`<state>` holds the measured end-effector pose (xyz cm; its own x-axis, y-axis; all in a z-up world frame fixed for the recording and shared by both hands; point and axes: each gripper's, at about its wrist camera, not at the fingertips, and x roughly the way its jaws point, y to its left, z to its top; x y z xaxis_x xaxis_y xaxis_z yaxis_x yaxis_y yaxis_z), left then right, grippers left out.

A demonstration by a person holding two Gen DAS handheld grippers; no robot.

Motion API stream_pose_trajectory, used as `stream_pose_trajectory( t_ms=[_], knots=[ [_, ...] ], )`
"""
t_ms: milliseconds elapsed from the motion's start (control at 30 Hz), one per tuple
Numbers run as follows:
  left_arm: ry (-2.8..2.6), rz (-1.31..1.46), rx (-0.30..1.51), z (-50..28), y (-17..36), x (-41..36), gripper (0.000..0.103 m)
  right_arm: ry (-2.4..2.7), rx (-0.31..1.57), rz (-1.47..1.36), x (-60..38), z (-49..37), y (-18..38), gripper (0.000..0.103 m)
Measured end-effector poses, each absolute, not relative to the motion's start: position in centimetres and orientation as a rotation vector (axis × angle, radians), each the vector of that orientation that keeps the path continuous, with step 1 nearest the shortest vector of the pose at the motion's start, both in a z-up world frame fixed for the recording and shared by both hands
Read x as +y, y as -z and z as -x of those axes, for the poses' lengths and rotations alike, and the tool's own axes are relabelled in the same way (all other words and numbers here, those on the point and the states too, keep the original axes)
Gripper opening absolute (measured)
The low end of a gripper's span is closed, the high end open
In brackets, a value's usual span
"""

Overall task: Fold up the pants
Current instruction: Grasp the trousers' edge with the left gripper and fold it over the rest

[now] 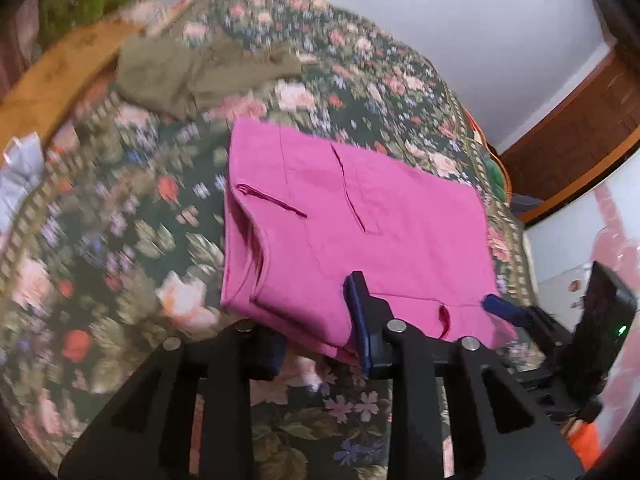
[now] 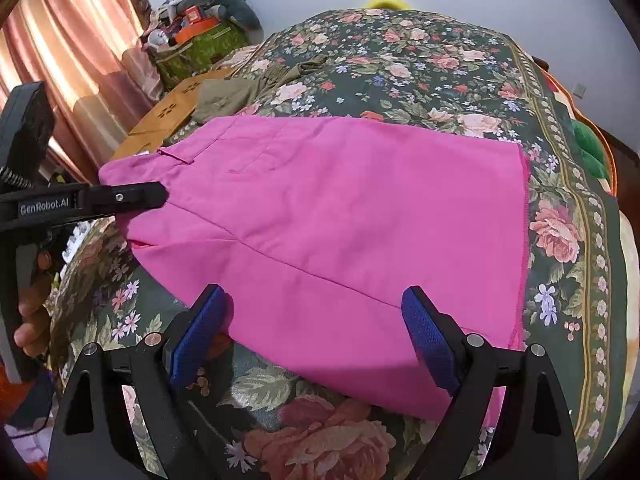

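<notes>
The pink pants lie folded on the floral bedspread; they also show in the right wrist view. My left gripper has its jaws apart around the near folded edge, one finger on top of the cloth and one under it. It shows from the side in the right wrist view, its tip at the waistband end. My right gripper is open, its blue pads spread over the near edge of the pants. Its blue tip shows in the left wrist view.
An olive garment lies crumpled at the far side of the bed, also in the right wrist view. A cardboard box and cluttered bags stand beyond the bed's left edge, by pink curtains.
</notes>
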<state>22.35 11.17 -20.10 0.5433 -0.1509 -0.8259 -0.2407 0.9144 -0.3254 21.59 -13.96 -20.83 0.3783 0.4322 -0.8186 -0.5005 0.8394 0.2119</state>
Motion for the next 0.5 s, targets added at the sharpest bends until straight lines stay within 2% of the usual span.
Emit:
stream_pose_trajectory(
  t_ms=[200, 500],
  knots=[
    [-0.228, 0.161, 0.854, -20.4, 16.4, 11.4, 0.024, -0.557, 1.038, 0.023, -15.7, -21.5, 21.0, 0.088],
    [-0.313, -0.084, 0.713, -18.7, 13.3, 10.2, 0.023, -0.539, 1.056, 0.003, -17.4, -20.7, 21.2, 0.088]
  ],
)
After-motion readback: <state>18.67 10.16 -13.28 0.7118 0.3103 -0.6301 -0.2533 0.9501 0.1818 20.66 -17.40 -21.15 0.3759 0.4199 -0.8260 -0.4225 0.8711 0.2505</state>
